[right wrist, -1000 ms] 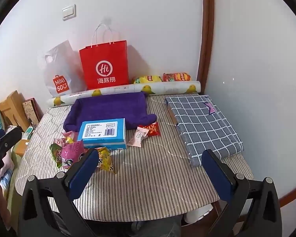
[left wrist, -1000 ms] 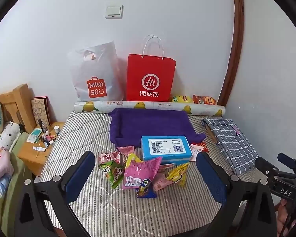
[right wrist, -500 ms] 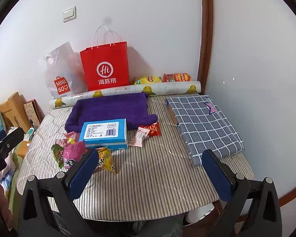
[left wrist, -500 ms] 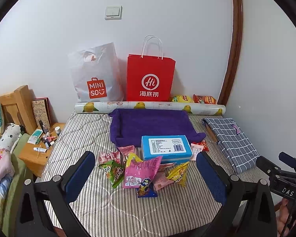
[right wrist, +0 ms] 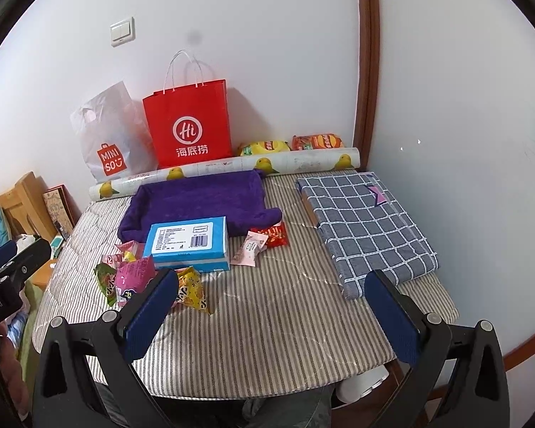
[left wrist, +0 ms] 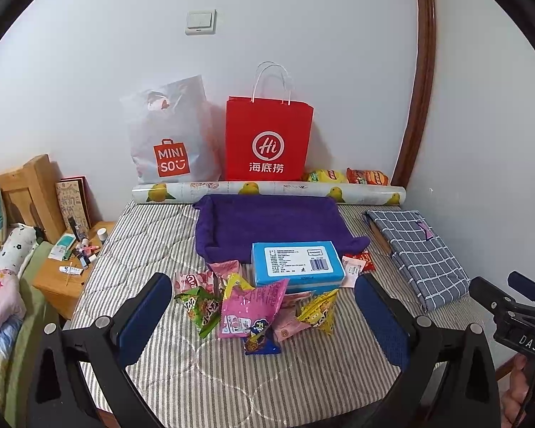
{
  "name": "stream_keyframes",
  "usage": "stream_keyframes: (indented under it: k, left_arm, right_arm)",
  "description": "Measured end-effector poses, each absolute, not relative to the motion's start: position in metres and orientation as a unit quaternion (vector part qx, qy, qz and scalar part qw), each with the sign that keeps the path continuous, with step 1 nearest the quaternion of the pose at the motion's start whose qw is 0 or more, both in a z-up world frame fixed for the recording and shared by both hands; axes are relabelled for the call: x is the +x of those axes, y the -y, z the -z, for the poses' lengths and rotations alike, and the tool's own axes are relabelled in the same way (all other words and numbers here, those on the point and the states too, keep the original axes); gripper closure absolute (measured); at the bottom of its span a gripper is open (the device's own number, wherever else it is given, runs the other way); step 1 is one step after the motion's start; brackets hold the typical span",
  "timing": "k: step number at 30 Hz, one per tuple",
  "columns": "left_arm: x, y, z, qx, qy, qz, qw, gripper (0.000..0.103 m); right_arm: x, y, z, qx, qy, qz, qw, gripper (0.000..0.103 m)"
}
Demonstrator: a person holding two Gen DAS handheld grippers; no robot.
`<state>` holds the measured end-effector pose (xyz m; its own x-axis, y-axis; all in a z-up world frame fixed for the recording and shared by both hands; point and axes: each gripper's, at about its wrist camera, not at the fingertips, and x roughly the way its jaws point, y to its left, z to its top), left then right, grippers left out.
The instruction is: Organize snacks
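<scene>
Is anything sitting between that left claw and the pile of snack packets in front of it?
Nothing visible is. The left gripper is open, and the snack packets lie on the striped mattress right ahead between its fingers. The blue box sits behind the pile, not in front of it.

The right gripper (right wrist: 271, 312) hangs above the striped table (right wrist: 267, 321), jaws wide apart and empty. A blue box (right wrist: 189, 244) lies against a purple towel (right wrist: 199, 201), snack packets (right wrist: 135, 281) heaped just left of it, a folded checked cloth (right wrist: 367, 224) well to the right.
</scene>
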<state>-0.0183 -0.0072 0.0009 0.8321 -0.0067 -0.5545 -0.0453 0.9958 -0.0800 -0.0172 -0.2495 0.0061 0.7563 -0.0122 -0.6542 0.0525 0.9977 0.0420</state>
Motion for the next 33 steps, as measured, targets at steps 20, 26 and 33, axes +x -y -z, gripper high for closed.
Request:
stream_keyframes:
  k: [20, 26, 33]
  left_arm:
    - [-0.0176, 0.0096, -0.0032, -0.044, -0.289, -0.009, 0.956, 0.0]
    - [-0.0175, 0.0103, -0.0048, -0.043, -0.289, -0.008, 0.956, 0.0]
    - [-0.018, 0.0115, -0.005, -0.042, -0.289, -0.008, 0.956, 0.0]
  right_arm:
    - [-0.0243, 0.2513, -0.0073, 0.034, -0.343, 0.015, 0.939, 0.001]
    - [-0.0248, 0.2507, -0.0074, 0.035, -0.343, 0.015, 0.939, 0.001]
    - [-0.0266, 0.25, -0.0071, 0.035, -0.344, 0.015, 0.938, 0.001]
